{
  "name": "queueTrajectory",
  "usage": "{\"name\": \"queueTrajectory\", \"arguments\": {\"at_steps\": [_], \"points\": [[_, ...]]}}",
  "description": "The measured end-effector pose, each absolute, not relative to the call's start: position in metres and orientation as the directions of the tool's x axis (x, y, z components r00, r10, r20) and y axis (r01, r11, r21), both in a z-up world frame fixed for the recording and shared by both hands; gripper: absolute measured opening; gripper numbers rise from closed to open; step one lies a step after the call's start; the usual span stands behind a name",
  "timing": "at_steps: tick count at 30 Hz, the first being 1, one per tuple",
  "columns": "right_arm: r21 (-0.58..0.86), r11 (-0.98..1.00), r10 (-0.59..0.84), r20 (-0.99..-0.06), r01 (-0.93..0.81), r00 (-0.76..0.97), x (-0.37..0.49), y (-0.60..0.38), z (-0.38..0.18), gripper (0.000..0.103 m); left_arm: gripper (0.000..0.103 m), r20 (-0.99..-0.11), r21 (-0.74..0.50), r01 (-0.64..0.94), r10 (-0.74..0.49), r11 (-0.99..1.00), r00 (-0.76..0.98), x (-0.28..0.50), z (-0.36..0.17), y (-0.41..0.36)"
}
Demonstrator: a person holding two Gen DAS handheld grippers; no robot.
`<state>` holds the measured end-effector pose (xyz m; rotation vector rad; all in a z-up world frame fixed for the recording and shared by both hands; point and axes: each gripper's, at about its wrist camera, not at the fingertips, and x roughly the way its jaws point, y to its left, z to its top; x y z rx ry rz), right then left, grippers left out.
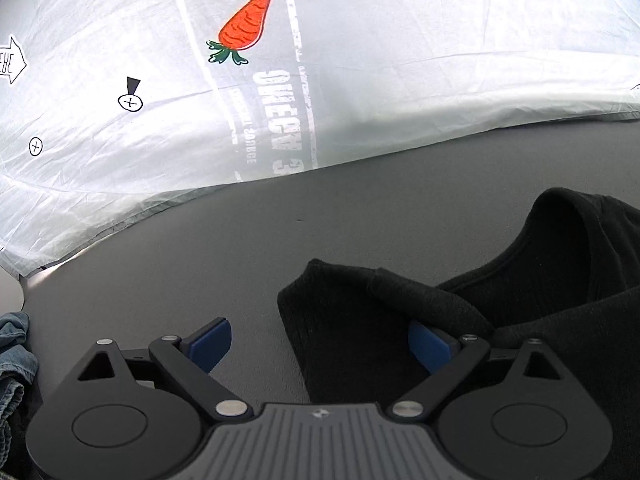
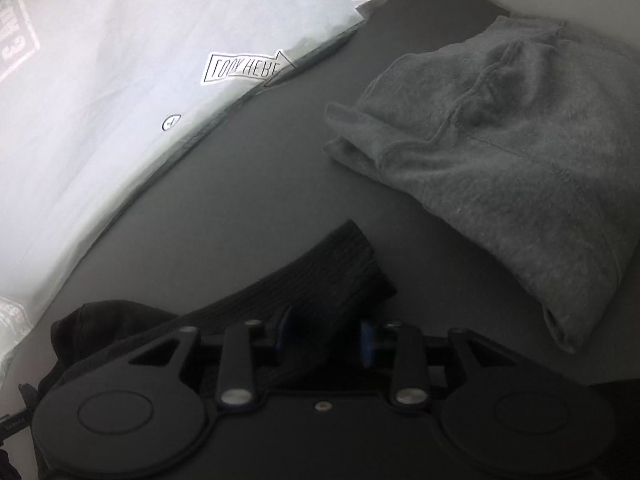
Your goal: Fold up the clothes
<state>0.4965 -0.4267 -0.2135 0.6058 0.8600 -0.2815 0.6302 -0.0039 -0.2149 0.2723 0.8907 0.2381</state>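
A black garment [image 1: 520, 300] lies crumpled on the dark grey surface [image 1: 240, 248] at the lower right of the left wrist view. My left gripper [image 1: 320, 344] stands wide open over its near corner. The right blue pad [image 1: 430, 346] rests against the cloth, and the left pad sits over bare surface. In the right wrist view the garment's black ribbed cuff [image 2: 340, 272] runs between the blue pads [image 2: 367, 344] of my right gripper [image 2: 326, 338]. Those jaws stand partly apart and do not visibly pinch the cuff.
A grey sweatshirt [image 2: 500, 160] lies folded at the right. A white printed sheet [image 1: 400, 60] with a carrot picture [image 1: 244, 24] covers the far side, its edge [image 2: 224, 116] running diagonally. Blue denim [image 1: 14, 352] shows at the left edge.
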Motion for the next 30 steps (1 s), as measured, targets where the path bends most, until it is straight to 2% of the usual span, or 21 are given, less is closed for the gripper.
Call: {"name": "queueTrajectory", "arguments": {"at_steps": [1, 2, 4, 5, 6, 10, 14, 20, 23, 25, 27, 30], "points": [[0.389, 0.789, 0.004, -0.778, 0.476, 0.629, 0.498, -0.428, -0.214, 0.043, 0.097, -0.731, 0.329, -0.103, 0.322, 0.939, 0.601, 0.636, -0.217, -0.003], [0.391, 0.782, 0.000, -0.779, 0.486, 0.627, 0.500, -0.428, -0.213, 0.043, 0.102, -0.730, 0.323, -0.117, 0.326, 0.939, 0.601, 0.641, -0.218, -0.002], [0.383, 0.768, -0.021, -0.786, 0.513, 0.618, 0.504, -0.430, -0.214, 0.030, 0.103, -0.723, 0.310, -0.145, 0.332, 0.940, 0.606, 0.652, -0.220, -0.001], [0.376, 0.764, -0.030, -0.791, 0.525, 0.611, 0.506, -0.432, -0.215, 0.015, 0.103, -0.723, 0.305, -0.155, 0.334, 0.940, 0.605, 0.657, -0.221, -0.001], [0.373, 0.759, -0.037, -0.793, 0.533, 0.608, 0.507, -0.434, -0.215, 0.007, 0.103, -0.729, 0.303, -0.157, 0.335, 0.940, 0.597, 0.661, -0.220, -0.002], [0.379, 0.797, -0.041, -0.743, 0.471, 0.668, 0.508, -0.432, -0.196, 0.006, 0.103, -0.744, 0.249, -0.179, 0.306, 0.952, 0.593, 0.667, -0.203, 0.001], [0.330, 0.898, 0.002, -0.665, 0.291, 0.747, 0.507, -0.408, -0.159, 0.006, 0.103, -0.734, 0.183, -0.200, 0.270, 0.962, 0.623, 0.634, -0.168, 0.003], [0.434, 0.893, 0.358, -0.519, -0.121, 0.776, 0.496, -0.350, -0.105, 0.006, 0.103, -0.718, 0.136, -0.235, 0.259, 0.963, 0.646, 0.531, -0.126, 0.014], [0.452, 0.805, 0.580, -0.466, -0.384, 0.668, 0.470, -0.300, -0.084, 0.006, 0.103, -0.721, 0.123, -0.275, 0.276, 0.954, 0.635, 0.469, -0.116, 0.020], [0.429, 0.713, 0.701, -0.463, -0.555, 0.543, 0.441, -0.264, -0.076, 0.006, 0.103, -0.726, 0.118, -0.307, 0.293, 0.944, 0.622, 0.427, -0.113, 0.026], [0.367, 0.628, 0.757, -0.494, -0.686, 0.428, 0.403, -0.233, -0.073, 0.006, 0.103, -0.733, 0.116, -0.338, 0.310, 0.934, 0.605, 0.388, -0.114, 0.030], [0.346, 0.528, 0.778, -0.564, -0.775, 0.278, 0.357, -0.209, -0.088, 0.006, 0.103, -0.752, 0.110, -0.382, 0.329, 0.917, 0.572, 0.338, -0.120, 0.035]]}}
